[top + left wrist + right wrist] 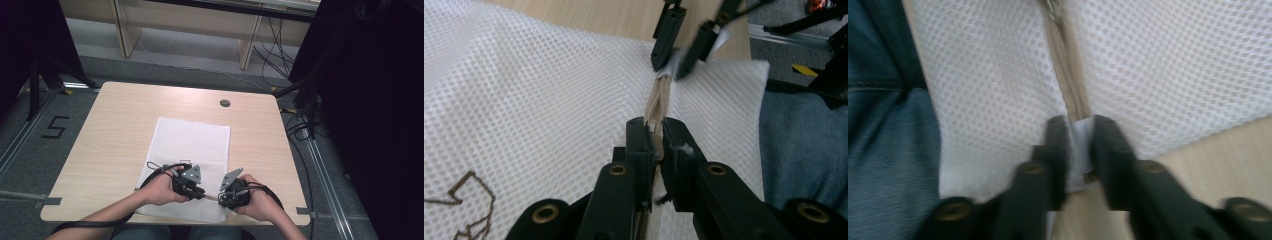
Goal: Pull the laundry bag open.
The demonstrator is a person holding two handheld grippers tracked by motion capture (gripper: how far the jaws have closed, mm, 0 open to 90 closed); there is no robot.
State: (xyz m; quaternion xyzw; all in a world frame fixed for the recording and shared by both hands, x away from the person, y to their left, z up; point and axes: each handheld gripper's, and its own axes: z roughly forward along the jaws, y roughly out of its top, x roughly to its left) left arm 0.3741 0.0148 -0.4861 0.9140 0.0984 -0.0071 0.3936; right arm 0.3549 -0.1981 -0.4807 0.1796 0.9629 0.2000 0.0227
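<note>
Mesh bag (192, 145), zipper (659, 97) close-up

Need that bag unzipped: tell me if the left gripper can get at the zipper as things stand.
Probably yes: the left gripper is already shut on the zipper of the mesh bag, nothing between. The right gripper straddles the bag's end.

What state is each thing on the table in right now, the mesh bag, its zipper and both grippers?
Mesh bag: lying flat on the table, near edge at the person's side.
Zipper: tan strip along the near edge, stretched between the two grippers.
Left gripper: shut on the zipper.
Right gripper: astride the bag's white end tab, a gap showing beside one jaw.
</note>
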